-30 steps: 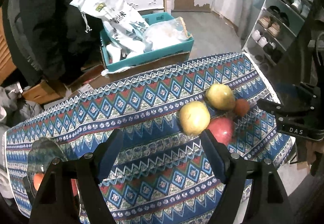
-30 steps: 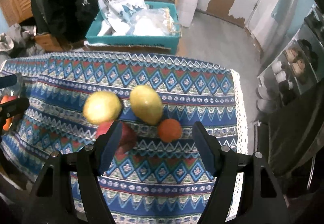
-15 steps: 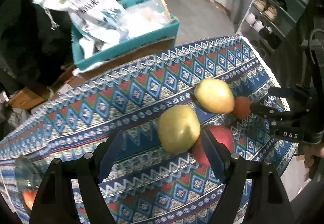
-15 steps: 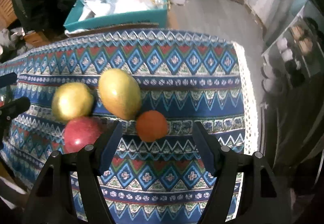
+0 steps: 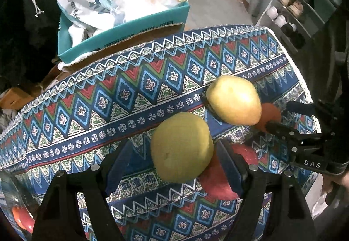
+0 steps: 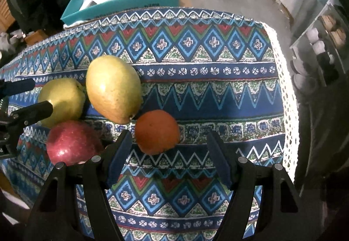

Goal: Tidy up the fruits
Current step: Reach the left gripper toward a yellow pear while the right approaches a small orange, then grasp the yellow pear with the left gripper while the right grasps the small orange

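Note:
Several fruits lie close together on the patterned tablecloth (image 6: 196, 79). In the left wrist view my left gripper (image 5: 174, 158) is open around a round yellow pear (image 5: 182, 147), not touching it. Behind lie a yellow mango (image 5: 234, 102), a red apple (image 5: 218, 177) and an orange (image 5: 269, 114). In the right wrist view my right gripper (image 6: 170, 149) is open, with the orange (image 6: 157, 131) just ahead between its fingers. The mango (image 6: 113, 88), pear (image 6: 62, 101) and apple (image 6: 73, 143) lie to its left.
A glass plate (image 5: 13, 204) holding a red fruit sits at the lower left in the left wrist view. Behind the table stands a teal box (image 5: 122, 29) with bags. The table's right edge (image 6: 285, 92) drops off near a shoe rack (image 5: 301, 7).
Both grippers have moved forward and down toward the fruit. The pear now sits between the left fingers and the orange just ahead of the right fingers. The fruits have not moved.

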Tool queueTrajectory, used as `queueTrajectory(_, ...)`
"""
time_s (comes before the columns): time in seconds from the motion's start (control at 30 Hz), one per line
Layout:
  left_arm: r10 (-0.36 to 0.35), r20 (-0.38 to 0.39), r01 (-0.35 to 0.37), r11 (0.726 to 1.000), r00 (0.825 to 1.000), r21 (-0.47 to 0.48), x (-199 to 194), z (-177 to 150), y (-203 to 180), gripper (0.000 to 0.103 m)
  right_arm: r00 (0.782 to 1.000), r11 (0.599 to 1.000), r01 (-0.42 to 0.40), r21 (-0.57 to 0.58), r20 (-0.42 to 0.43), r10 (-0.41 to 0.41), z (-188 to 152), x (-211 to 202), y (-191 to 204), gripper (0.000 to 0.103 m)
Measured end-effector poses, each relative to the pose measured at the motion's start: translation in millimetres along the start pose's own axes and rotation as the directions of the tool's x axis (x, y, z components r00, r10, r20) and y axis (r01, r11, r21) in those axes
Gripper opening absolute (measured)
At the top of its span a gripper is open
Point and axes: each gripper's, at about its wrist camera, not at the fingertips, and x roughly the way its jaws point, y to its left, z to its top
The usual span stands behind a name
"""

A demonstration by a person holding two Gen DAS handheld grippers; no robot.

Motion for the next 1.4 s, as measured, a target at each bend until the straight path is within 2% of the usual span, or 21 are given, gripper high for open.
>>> queueTrajectory(0.13,-0.001,-0.017,0.001,1.0,1.0,-0.002,9,1,2,0.081,1.0,1.0,-0.009,0.001,-0.009,0.009,1,7,-1,0.072)
queueTrajectory(0.53,-0.066,-0.065,0.064,0.997,0.996,-0.035,36,2,7,0.086,0.999,1.0,-0.021,-0.007,-0.035,0.02,6,22,4,0.072)
queueTrajectory(0.67,-0.089,-0.068,0.086,0.995,0.994,-0.049,39,2,9,0.083,0.998,0.999,-0.035,-0.005,-0.045,0.035,6,26,3,0.062)
queueTrajectory(0.77,-0.133,-0.065,0.13,0.99,0.989,-0.048,39,1,10,0.071,0.998,0.999,-0.05,-0.009,-0.044,0.05,4,27,3,0.048)
queueTrajectory(1.0,-0.133,-0.046,0.131,0.99,0.99,-0.05,36,-4,8,0.07,0.999,0.999,-0.033,-0.014,-0.024,0.033,4,26,12,0.046)
queueTrajectory(1.1,-0.098,-0.032,0.097,0.994,0.995,-0.047,30,-10,13,0.07,0.999,0.999,-0.035,-0.009,-0.005,0.035,4,18,12,0.046)
queueTrajectory(1.4,-0.059,0.017,0.06,0.996,0.998,-0.061,8,-19,29,0.07,0.998,1.0,-0.025,-0.014,0.05,0.025,7,-4,17,0.046)
